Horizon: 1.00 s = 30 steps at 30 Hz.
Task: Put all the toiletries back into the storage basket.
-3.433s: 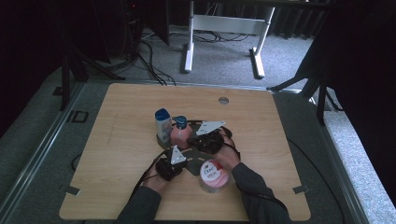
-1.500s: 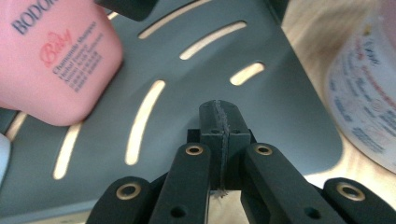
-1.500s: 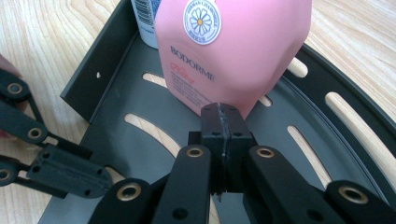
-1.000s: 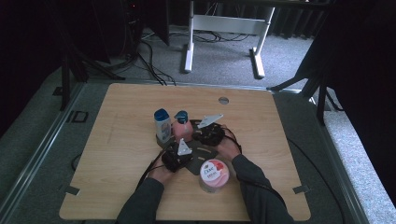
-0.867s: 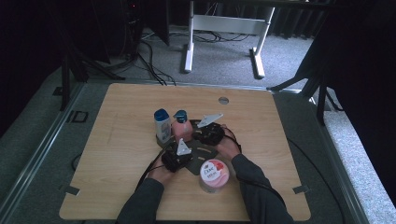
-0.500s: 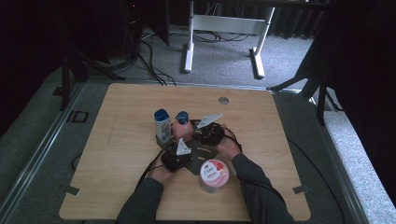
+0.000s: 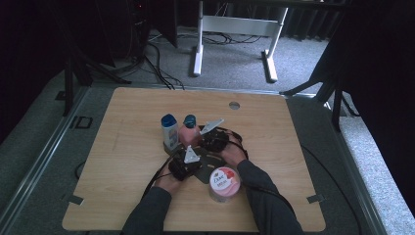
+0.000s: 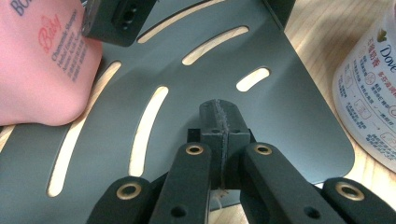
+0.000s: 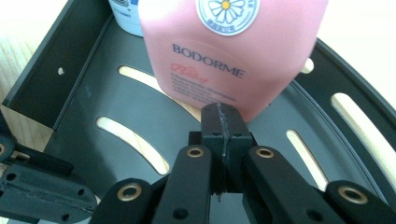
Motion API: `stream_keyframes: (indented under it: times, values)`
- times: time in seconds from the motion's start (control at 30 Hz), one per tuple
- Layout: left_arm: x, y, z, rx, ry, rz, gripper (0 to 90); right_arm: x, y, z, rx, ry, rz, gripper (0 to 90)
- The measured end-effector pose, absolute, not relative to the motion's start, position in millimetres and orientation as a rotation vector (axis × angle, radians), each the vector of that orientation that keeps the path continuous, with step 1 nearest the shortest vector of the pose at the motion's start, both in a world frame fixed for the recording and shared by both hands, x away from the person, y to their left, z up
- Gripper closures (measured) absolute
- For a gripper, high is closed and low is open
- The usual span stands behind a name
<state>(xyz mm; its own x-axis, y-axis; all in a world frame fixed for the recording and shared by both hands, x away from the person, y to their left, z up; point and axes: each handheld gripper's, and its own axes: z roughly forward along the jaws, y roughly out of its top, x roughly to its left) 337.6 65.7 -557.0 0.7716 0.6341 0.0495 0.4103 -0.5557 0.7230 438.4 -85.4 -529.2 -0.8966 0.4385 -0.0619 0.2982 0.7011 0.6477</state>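
Status: a dark slotted metal rack [image 8: 289, 107] is lying flat on the wooden counter [image 7: 122, 147], with a pink Bodorme baby bottle [image 9: 233, 51] standing upright on it and a white blue-capped bottle [image 7: 169, 131] just beside that, toward the rack's raised back wall [image 9: 51, 74].

Left hand-held gripper [image 8: 219, 121]: jaws are pressed together with nothing between them, tips hovering over or resting on the bare rack floor; contact can't be confirmed.

Right hand-held gripper [image 9: 219, 123]: also clenched empty, tips set right at the foot of the pink bottle, touching or very nearly so.

Key relation: the pink bottle is dead ahead of the right hand-held gripper, long axis vertical, label facing that gripper's camera. From the left hand-held gripper the same bottle is seen off to the upper left, with a black jaw, taken to be the right one, in front of it. The right hand is therefore judged the nearer one for any nudge or re-grasp of that bottle.

A Dove tub [image 7: 224, 182] with a pink lid is standing on the counter just off the rack's rounded edge, close to the left hand-held gripper and between the forearms in the high view. It is judged the next item for the rack; jaws would have to be opened first.
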Motion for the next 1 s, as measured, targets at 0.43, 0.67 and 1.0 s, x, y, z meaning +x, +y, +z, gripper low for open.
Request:
stream_keyframes:
  times: [0.43, 0.67, 1.0]
  values:
    - [337.2, 66.4, -557.7, 2.227, 0.774, 0.399, 90.0, 436.0, -75.5, -528.4, 0.544, 2.726, 0.998, 90.0]
    - [335.9, 66.9, -558.6, 2.213, 0.784, 0.402, 90.0, 435.4, -73.2, -528.4, 0.541, 2.733, 0.998, 90.0]
    - [336.1, 67.8, -558.5, 2.212, 0.776, 0.387, 90.0, 433.8, -86.9, -517.4, 0.531, 2.703, 1.004, 90.0]
